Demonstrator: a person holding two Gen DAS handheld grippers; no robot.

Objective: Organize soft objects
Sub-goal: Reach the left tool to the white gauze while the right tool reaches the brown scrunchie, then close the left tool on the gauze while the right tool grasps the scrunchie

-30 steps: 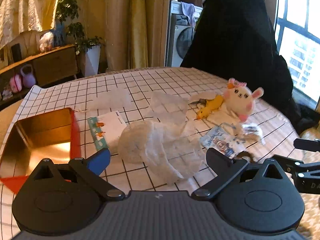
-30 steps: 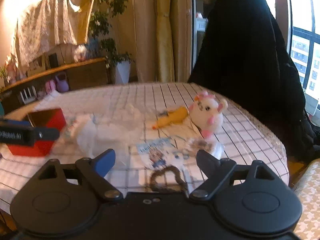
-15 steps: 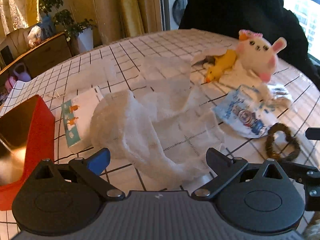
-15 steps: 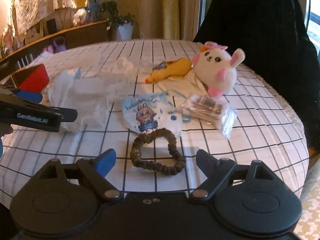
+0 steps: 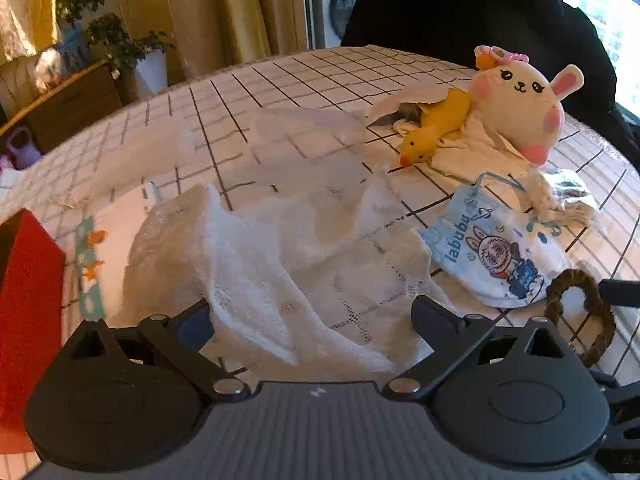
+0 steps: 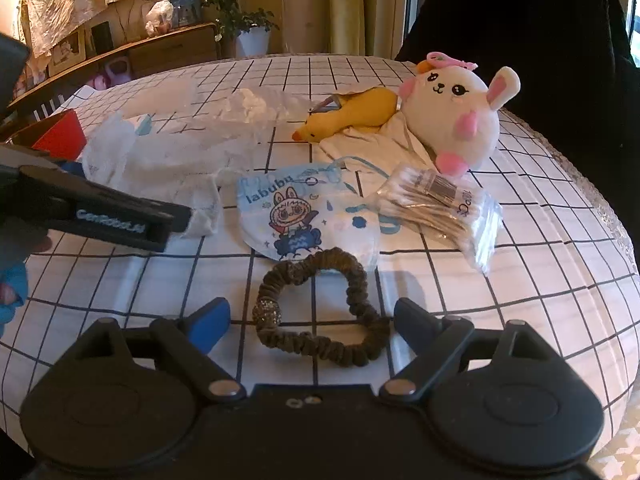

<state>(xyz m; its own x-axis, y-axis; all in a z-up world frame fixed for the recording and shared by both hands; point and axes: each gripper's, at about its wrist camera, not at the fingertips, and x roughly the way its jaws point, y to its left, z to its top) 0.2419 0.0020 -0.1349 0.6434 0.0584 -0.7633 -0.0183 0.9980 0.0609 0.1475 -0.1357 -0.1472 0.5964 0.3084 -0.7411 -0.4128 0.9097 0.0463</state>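
left gripper [image 5: 312,316] low over the white gauze cloth [image 5: 280,240], fingers spread wide with the near edge of the cloth lying between them, not clamped. the cloth drapes over the blue pad of the left finger [image 5: 192,326], so part of that pad is hidden. can't tell if either pad touches the fabric. red tin box [image 5: 24,280] cut off at the left edge, inside not visible. a printed card [image 5: 104,236] sits half under the cloth.

right gripper [image 6: 310,320] also spread wide, straddling the brown scrunchie [image 6: 320,308], whose near loop lies between the fingers with nothing gripped. contact with the scrunchie unclear. the left tool's finger [image 6: 104,216] crosses the right view and hides part of the cloth. something grey under the paper behind the yellow duck [image 5: 434,128] is too hidden to identify.

vs 0.5 s ago: both tools have come lower and closer. cloth edge was ahead of the left fingers, now between them. scrunchie was ahead of the right fingers, now between them. objects on the checked tablecloth [image 6: 520,240] have not shifted.

count: 1 cloth, 1 scrunchie, 1 labubu mask [image 6: 308,212], 1 bunny plush [image 6: 452,116], 1 duck, 1 bag of cotton swabs [image 6: 440,204], 1 tin, 1 card.
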